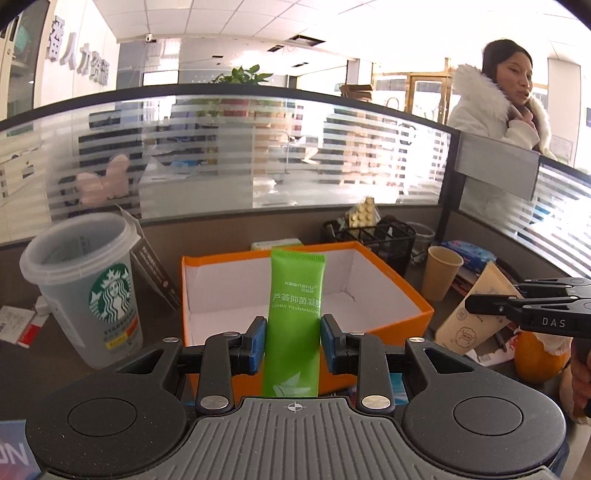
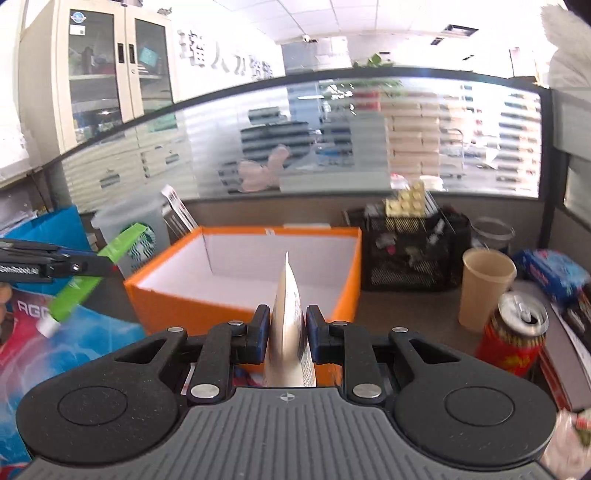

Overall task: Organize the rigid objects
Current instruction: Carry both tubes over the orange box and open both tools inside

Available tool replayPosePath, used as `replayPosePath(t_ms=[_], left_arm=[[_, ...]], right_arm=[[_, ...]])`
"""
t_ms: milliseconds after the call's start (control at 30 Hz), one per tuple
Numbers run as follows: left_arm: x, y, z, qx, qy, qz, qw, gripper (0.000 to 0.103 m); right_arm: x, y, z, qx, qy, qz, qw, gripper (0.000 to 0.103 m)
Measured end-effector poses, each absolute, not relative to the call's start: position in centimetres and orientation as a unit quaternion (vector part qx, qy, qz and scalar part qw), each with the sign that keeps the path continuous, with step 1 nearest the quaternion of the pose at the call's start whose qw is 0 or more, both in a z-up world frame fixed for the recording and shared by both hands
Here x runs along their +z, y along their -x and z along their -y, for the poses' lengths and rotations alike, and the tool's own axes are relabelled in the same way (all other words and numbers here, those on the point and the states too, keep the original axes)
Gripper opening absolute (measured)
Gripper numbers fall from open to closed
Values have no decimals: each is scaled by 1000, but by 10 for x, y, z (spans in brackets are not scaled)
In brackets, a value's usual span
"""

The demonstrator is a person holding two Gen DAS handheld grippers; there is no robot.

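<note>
— Bright daylight pouring through the far windows (image 1: 424,85), blown out to white behind the striped glass partition (image 1: 258,147).
— Same wash on the right wrist view: ceiling panels (image 2: 369,22) nearly pure white, detail gone.
— Sharp on the left wrist view, though. Crisp print on the green tube (image 1: 294,314), clean logo on the plastic cup (image 1: 110,291).
— Softer on the right. Smeared partition stripes, hazy black mesh organizer (image 2: 417,251), blurred blue packet (image 2: 554,273).
— Strong fisheye bending: partition rail bowed into an arc, dark vignette in the corners.
— Soft shading inside the orange box (image 2: 229,299), no hard shadows anywhere.
</note>
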State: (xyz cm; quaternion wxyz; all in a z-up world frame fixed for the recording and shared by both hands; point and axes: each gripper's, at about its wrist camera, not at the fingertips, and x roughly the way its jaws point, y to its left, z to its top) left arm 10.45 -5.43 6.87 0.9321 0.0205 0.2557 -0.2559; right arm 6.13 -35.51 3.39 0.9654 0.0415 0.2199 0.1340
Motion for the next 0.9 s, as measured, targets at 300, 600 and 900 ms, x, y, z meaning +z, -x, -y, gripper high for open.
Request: replayPosePath(t_ms=[300,600,900], left_arm=[[71,-170,69,-237,-9,-276,931,10],[39,-197,70,-243,17,-299,923,9],[4,-145,-2,-224,38,-305,925,13]], right_arm=[[77,-124,335,166,-56,-202,964,9],[50,-181,307,174,-50,-247,952,5],[21,-168,283,206,-27,-279,938,5]])
